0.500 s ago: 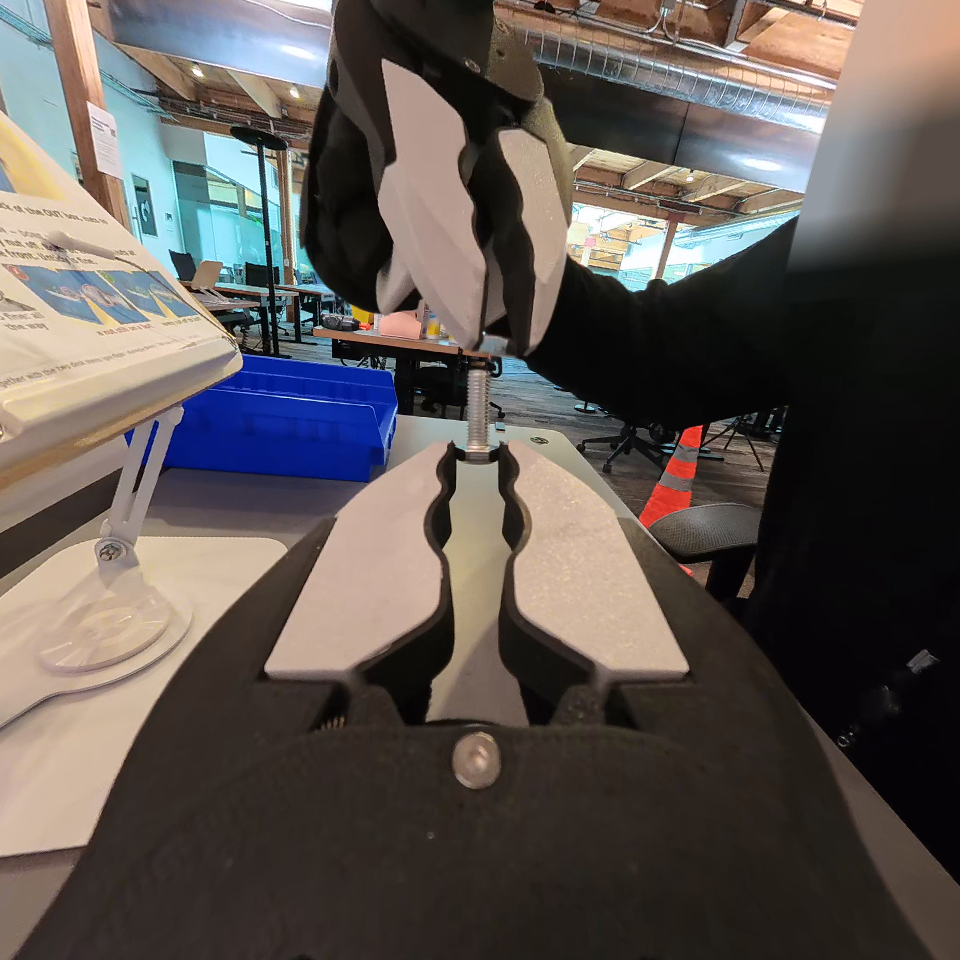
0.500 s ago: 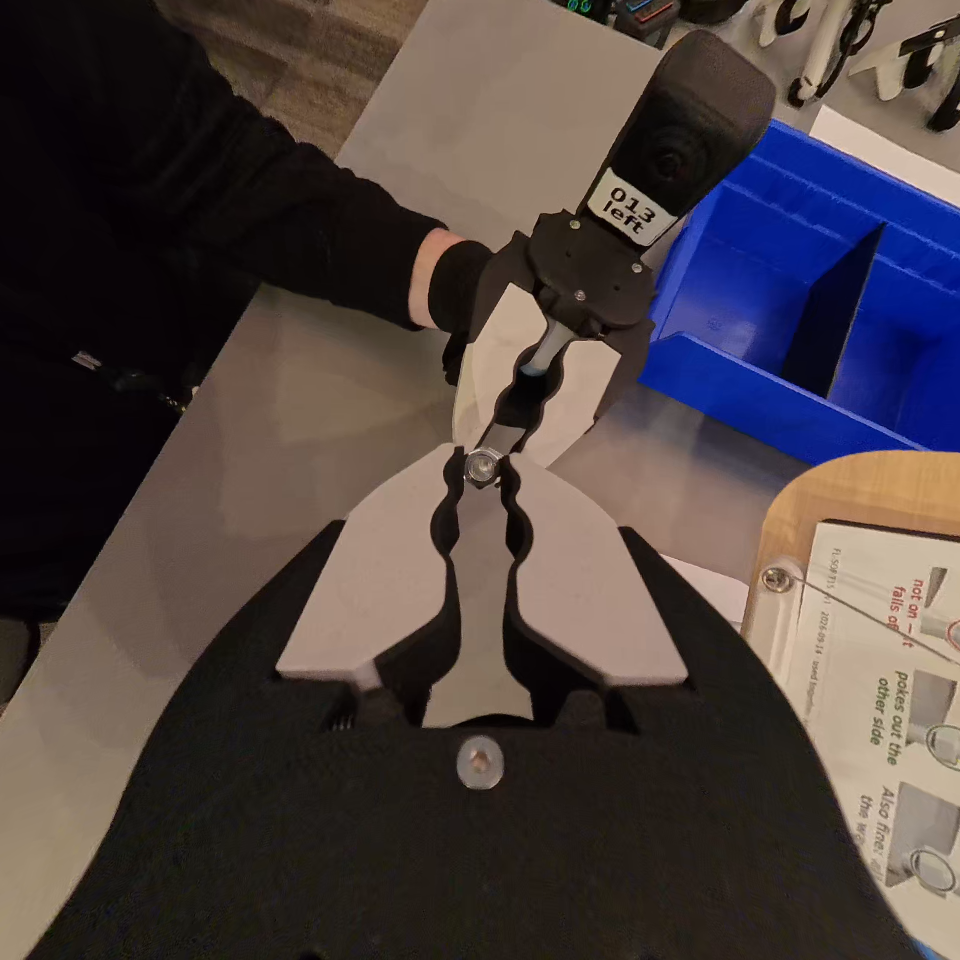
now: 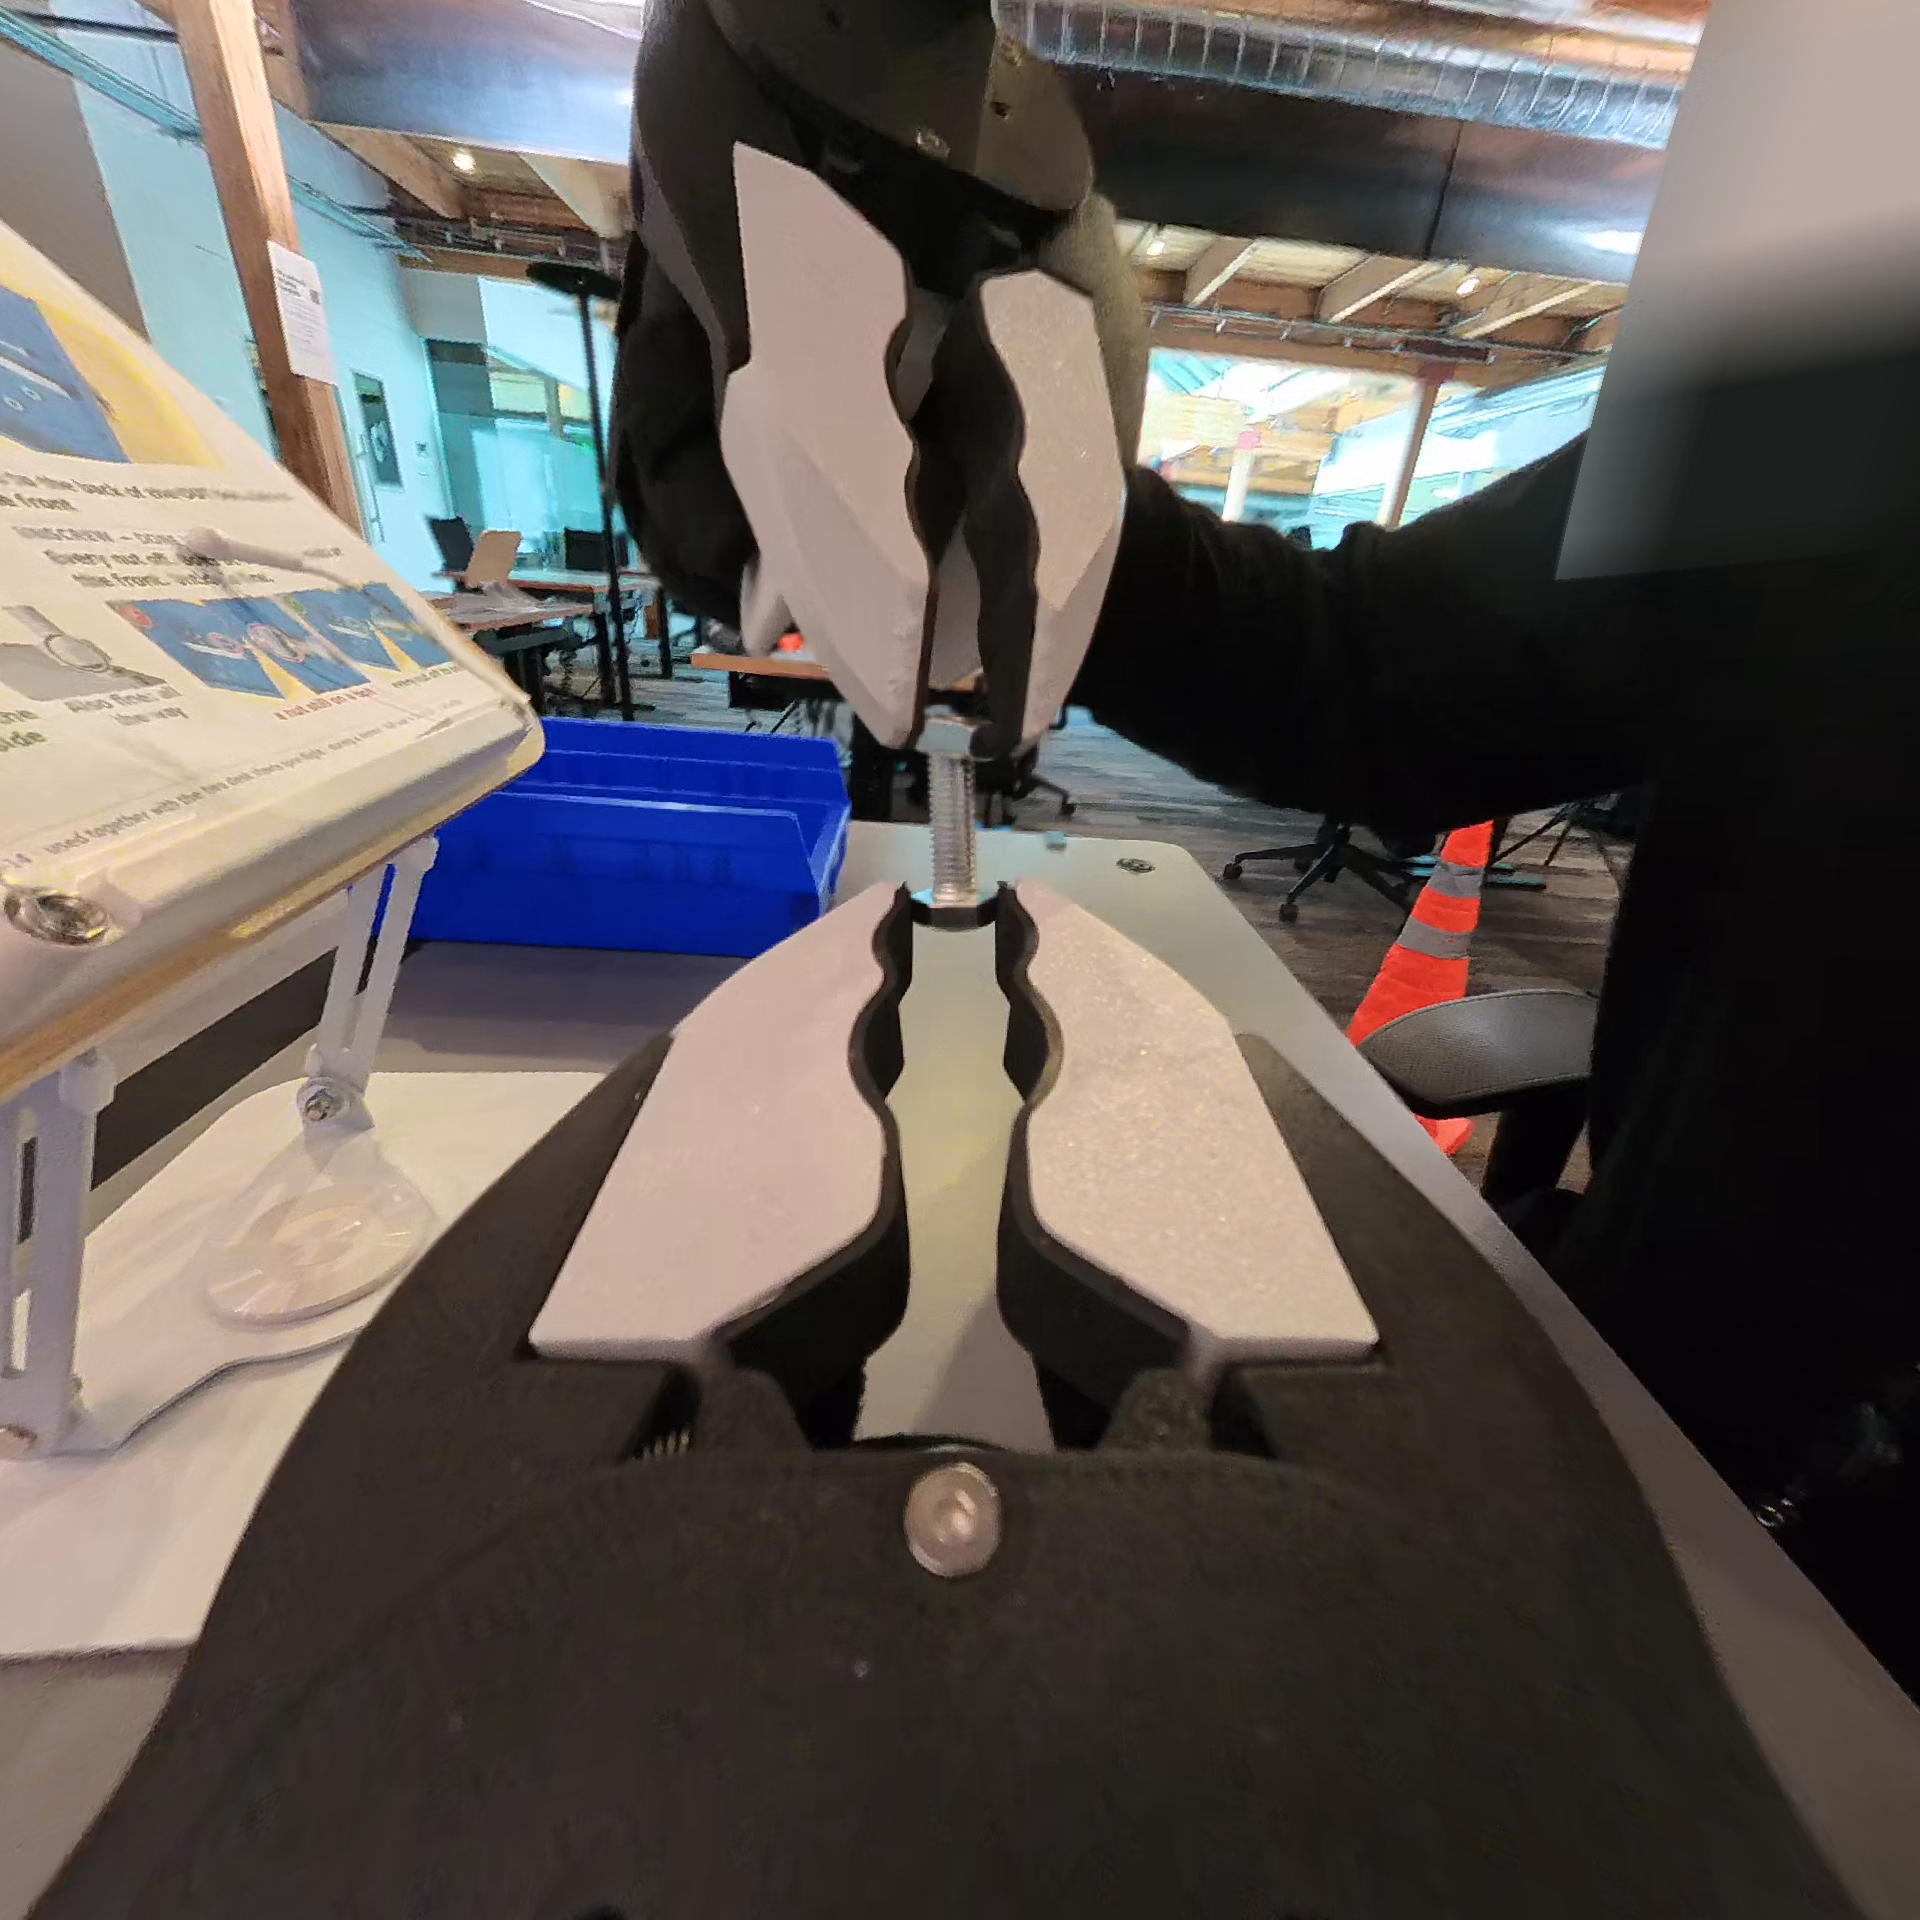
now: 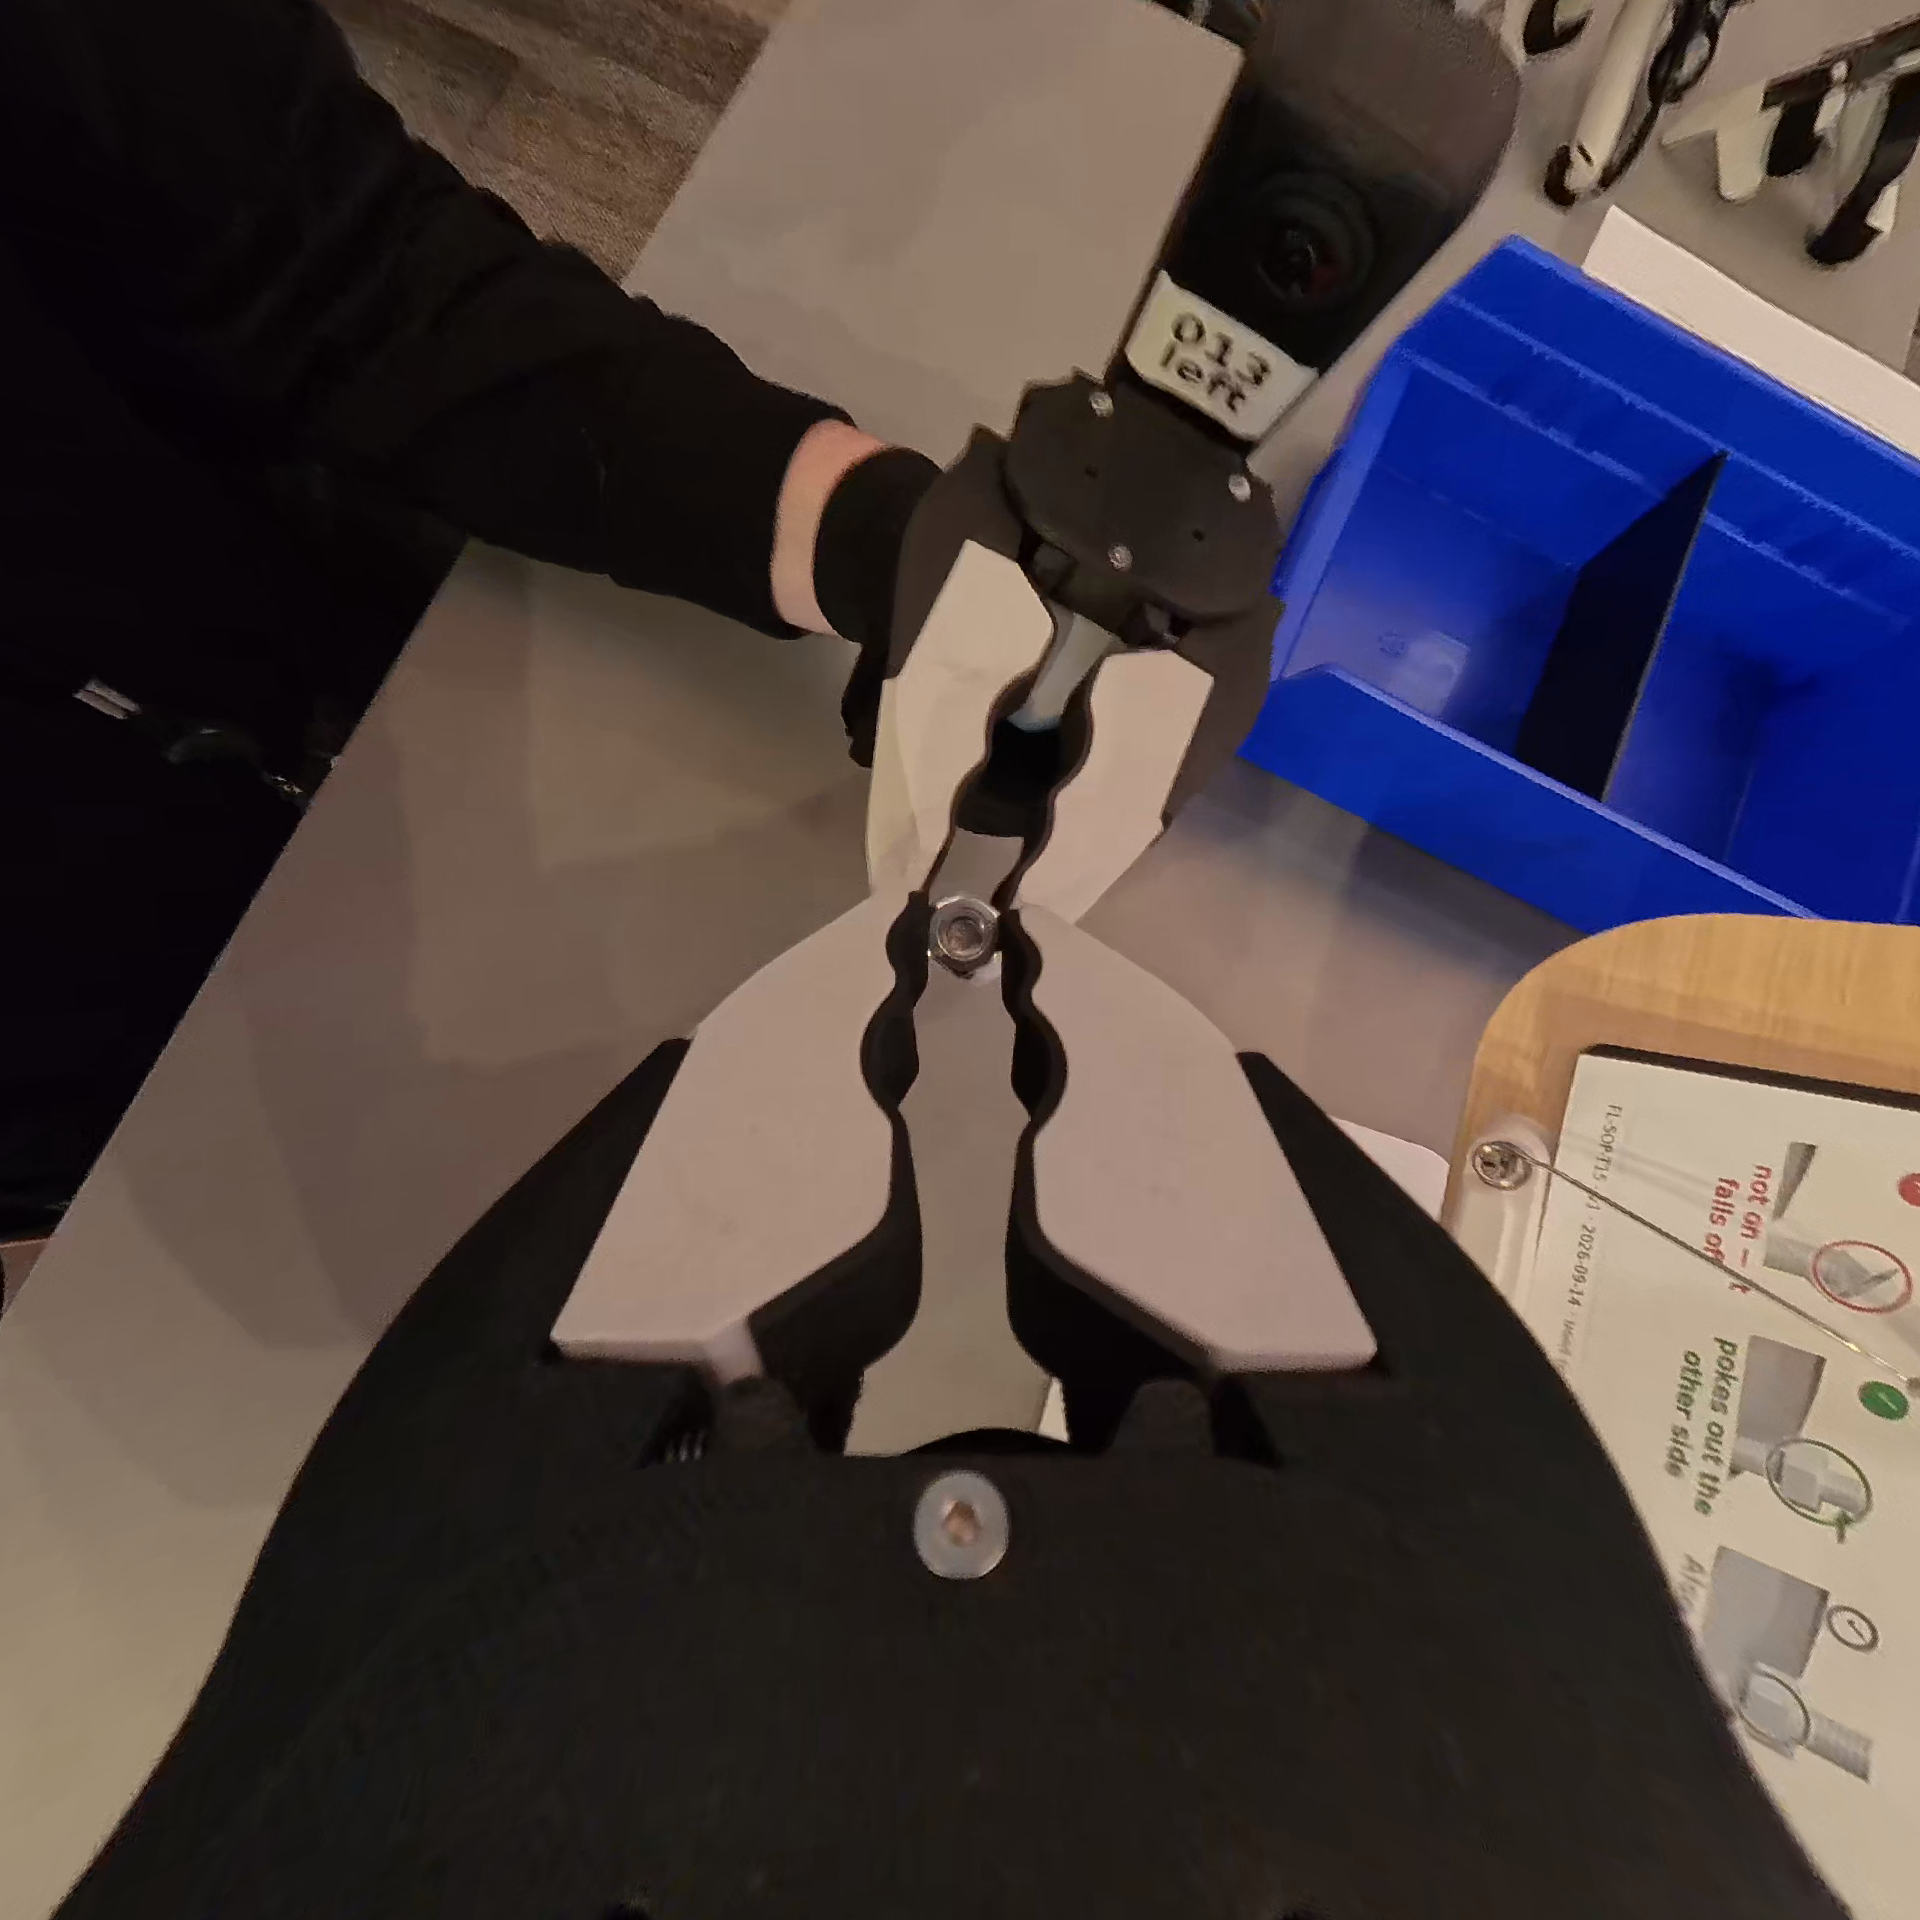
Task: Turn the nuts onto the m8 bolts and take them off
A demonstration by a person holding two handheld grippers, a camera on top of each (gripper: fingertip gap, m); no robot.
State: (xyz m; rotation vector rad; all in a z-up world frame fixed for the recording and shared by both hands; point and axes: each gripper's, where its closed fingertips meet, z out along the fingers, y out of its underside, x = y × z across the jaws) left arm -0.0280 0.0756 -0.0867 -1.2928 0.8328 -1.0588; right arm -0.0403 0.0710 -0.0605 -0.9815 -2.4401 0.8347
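Left wrist view: the left gripper (image 3: 953, 902) is clamping the bolt (image 3: 953, 831) by its head above the desk (image 3: 1195, 883); steel, rigid, slippery.

Right wrist view: the right gripper (image 4: 961, 932) is pinching the small nut (image 4: 961, 935) by its flats at the bolt's top end.

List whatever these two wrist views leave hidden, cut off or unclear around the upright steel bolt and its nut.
- Bolt head's underside, left wrist view: covered by the left gripper's fingertips.
- Threaded shank, right wrist view: hidden below the steel hex nut, seen end-on.
- Bolt tip, left wrist view: inside the nut, between the right gripper's fingers.
- Blue plastic bin: cut by the right edge; contents partly unseen.
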